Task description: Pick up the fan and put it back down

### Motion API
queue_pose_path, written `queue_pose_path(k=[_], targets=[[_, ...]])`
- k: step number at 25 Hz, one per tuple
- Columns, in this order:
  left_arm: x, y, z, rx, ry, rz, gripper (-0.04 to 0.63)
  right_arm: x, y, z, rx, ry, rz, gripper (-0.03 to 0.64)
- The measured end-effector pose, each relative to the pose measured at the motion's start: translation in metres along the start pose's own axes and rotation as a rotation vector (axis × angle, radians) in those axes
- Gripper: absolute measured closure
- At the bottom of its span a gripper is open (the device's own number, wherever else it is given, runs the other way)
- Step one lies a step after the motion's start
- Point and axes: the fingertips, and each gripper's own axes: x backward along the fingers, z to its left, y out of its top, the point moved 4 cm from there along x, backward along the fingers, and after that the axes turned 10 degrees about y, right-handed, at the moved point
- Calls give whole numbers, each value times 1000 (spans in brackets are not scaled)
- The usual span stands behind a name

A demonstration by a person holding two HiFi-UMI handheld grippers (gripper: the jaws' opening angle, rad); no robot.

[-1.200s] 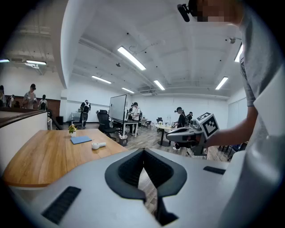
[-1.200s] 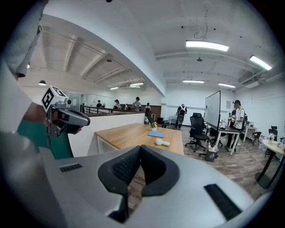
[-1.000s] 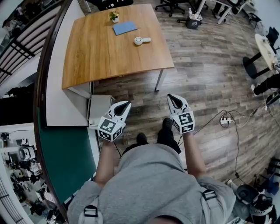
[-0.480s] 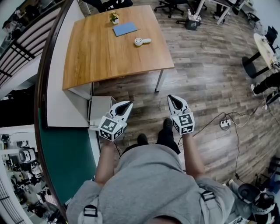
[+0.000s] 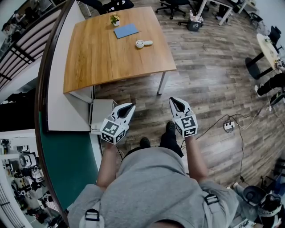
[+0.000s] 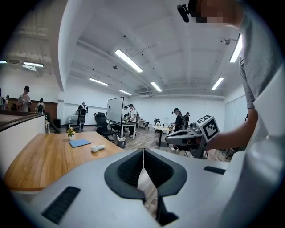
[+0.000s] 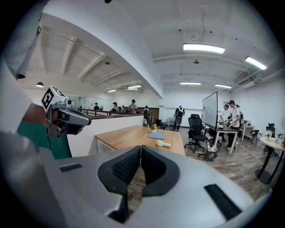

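Observation:
A small white hand-held fan (image 5: 143, 42) lies on the far part of a wooden table (image 5: 102, 58); it also shows as the fan (image 6: 97, 148) and the fan (image 7: 163, 144) in the gripper views. My left gripper (image 5: 130, 107) and right gripper (image 5: 174, 100) are held in front of my body over the floor, well short of the table. Both are shut with their tips touching and nothing between them. The right gripper (image 6: 171, 139) shows in the left gripper view, the left gripper (image 7: 87, 120) in the right gripper view.
A blue notebook (image 5: 126, 30) and a small potted plant (image 5: 115, 19) sit on the table behind the fan. A white low wall (image 5: 58, 84) runs along the table's left. Office chairs (image 5: 176, 5), a power strip with cables (image 5: 229, 126) and several people at far desks (image 7: 231, 116) are around.

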Motion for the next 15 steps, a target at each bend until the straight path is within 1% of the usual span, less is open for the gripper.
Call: queue_pose_path(k=[6,8,11,13,15], targets=[[1,-1,-5,5,-17,0,574,0,0,5,18,16,3,589],[1,-1,-6,9,-25,-3,574,0,0,6,20,23,1,572],[0,-1,-3,12,-30,0,567,-4,1,8,17,35,4,530],[1,-2,-2,17,-37,6,549,-6,1,10,17,41,12,498],[2,-3,-3,21,-44,10,497,-7,-1,12,20,47,21,461]])
